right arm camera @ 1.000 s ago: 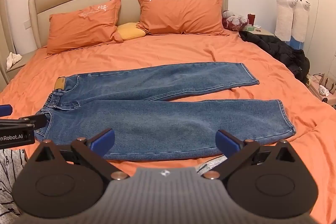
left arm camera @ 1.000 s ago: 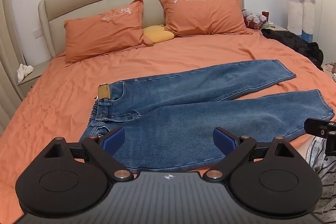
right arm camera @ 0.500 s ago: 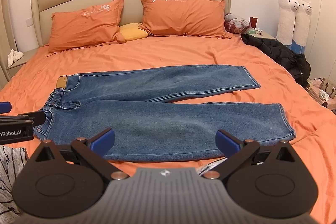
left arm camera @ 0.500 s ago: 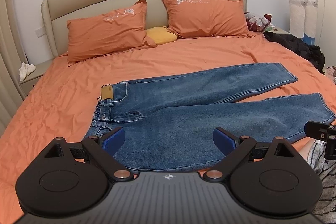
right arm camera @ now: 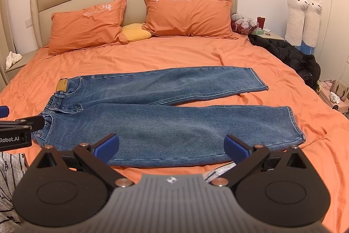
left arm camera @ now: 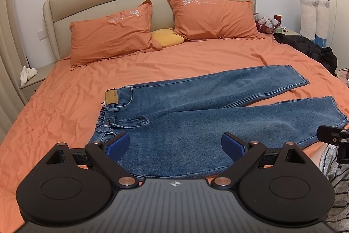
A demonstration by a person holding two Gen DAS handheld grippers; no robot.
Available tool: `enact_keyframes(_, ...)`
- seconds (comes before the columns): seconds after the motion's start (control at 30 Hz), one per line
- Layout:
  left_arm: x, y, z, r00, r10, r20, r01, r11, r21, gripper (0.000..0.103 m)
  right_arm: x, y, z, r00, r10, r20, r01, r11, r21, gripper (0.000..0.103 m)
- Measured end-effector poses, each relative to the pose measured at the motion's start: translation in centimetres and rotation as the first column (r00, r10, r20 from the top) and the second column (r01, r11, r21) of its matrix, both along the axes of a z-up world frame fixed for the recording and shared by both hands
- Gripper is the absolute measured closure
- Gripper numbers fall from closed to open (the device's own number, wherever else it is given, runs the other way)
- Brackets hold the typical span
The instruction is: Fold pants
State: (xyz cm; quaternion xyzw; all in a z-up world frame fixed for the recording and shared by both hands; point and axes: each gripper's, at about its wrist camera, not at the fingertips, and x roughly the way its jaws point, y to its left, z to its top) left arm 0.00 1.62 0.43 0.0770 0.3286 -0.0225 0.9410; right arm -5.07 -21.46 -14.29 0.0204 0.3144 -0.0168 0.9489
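Blue jeans (left arm camera: 196,115) (right arm camera: 152,110) lie flat on the orange bed, waistband with a tan patch (left arm camera: 111,97) at the left, both legs spread apart toward the right. My left gripper (left arm camera: 175,146) hangs open above the near edge of the jeans, closer to the waist, holding nothing. My right gripper (right arm camera: 172,146) is open too, over the near leg's lower edge, with nothing between its blue pads. Each gripper's tip shows at the edge of the other's view.
Two orange pillows (right arm camera: 87,25) and a yellow cushion (right arm camera: 136,32) lean on the beige headboard. A black jacket (right arm camera: 290,54) lies at the bed's right edge. Plush alpacas (right arm camera: 303,19) stand by the right wall. A striped sleeve (left arm camera: 336,174) shows low right.
Both views have tilted slightly, so the jeans sit a little lower and farther in frame. The jeans have not moved and both grippers stay open.
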Motion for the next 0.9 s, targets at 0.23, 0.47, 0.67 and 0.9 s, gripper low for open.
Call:
enact_keyframes(0.23, 0.03, -0.03, 0.03, 1.000, 0.002, 0.000, -0.002, 1.000, -0.001, 0.000, 0.00, -0.21, -0.06, 1.000, -0.006, -0.007, 0.006, 1.000, 0.008, 0.005)
enact_keyframes(0.47, -0.16, 0.29, 0.79, 1.000, 0.006, 0.004, -0.006, 1.000, -0.004, 0.000, -0.05, -0.18, -0.01, 1.000, -0.004, -0.004, 0.004, 1.000, 0.007, 0.005)
enact_keyframes(0.67, -0.23, 0.33, 0.72, 1.000, 0.004, 0.003, -0.004, 1.000, -0.001, 0.000, -0.21, -0.09, -0.13, 1.000, -0.005, -0.007, 0.005, 1.000, 0.020, 0.005)
enact_keyframes(0.9, -0.30, 0.47, 0.72, 1.000, 0.005, 0.004, -0.005, 1.000, -0.001, 0.000, -0.32, -0.33, -0.15, 1.000, 0.001, -0.005, -0.001, 1.000, 0.023, 0.005)
